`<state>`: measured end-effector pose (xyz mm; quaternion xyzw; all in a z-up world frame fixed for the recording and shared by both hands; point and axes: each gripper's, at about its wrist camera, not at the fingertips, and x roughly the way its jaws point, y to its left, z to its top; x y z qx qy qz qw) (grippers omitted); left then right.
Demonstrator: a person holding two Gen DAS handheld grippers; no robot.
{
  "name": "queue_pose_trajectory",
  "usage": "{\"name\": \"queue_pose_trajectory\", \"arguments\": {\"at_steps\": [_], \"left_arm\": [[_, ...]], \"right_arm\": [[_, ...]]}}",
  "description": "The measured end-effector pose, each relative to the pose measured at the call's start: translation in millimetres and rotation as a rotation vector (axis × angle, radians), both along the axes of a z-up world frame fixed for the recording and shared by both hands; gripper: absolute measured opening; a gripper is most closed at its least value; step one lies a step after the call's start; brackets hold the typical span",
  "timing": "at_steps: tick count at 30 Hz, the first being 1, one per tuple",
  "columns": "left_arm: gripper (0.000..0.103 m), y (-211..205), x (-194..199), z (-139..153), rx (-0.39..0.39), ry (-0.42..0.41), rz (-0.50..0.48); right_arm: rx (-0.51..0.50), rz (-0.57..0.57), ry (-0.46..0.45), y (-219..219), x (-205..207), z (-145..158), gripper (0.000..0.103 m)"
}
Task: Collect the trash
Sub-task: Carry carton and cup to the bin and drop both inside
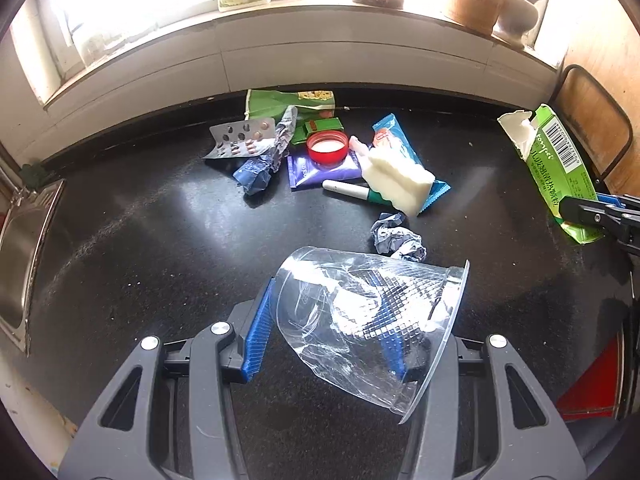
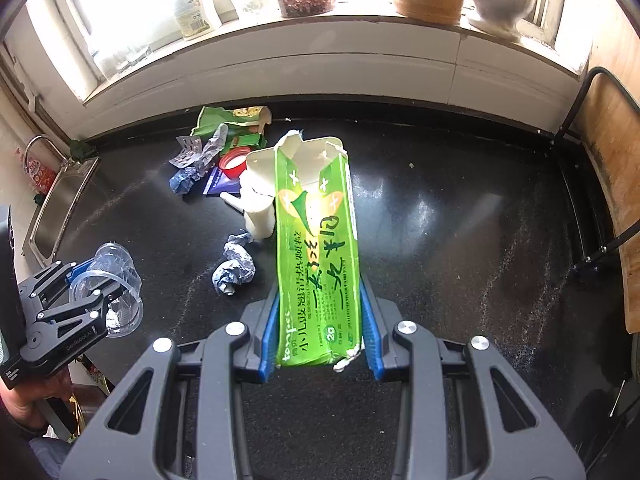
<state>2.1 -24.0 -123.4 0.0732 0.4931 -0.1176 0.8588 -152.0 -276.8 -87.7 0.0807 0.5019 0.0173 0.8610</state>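
My left gripper [image 1: 324,292] is shut on a crushed clear plastic cup [image 1: 360,312], held on its side above the black counter [image 1: 140,240]. My right gripper [image 2: 320,292] is shut on a torn green carton [image 2: 316,240] that sticks out forward. In the left wrist view that carton [image 1: 556,156] and the right gripper [image 1: 592,216] show at the right edge. The cup [image 2: 116,276] and left gripper [image 2: 76,300] appear low on the left in the right wrist view. Farther back on the counter lie a blister pack [image 1: 244,138], red lid [image 1: 328,148], purple wrapper [image 1: 316,172], white sponge [image 1: 396,178], pen [image 1: 348,191] and crumpled foil [image 1: 396,240].
A steel sink [image 1: 24,248] is set into the counter at the left. The windowsill [image 1: 320,16] behind carries a bottle, a jar and a wooden pot. A chair [image 2: 612,160] stands against the counter's right side. Something red [image 1: 596,384] lies below the counter's near right edge.
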Motion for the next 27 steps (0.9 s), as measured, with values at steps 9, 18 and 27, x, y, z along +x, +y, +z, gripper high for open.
{"name": "queue_pose_trajectory", "arguments": {"at_steps": [9,18,27], "left_arm": [[0.047,43,-11,15,-0.010,-0.036,0.110],[0.047,160,-59,23,0.001,-0.063,0.414],[0.047,301,-174,-6,0.003,0.004,0.864]], "right_arm": [[-0.003,0.117,-0.011,49,15,11,0.035],[0.014,0.478,-0.021,191,32,18,0.035],[0.041,0.949,0.053,393,2,-4,0.035]]}}
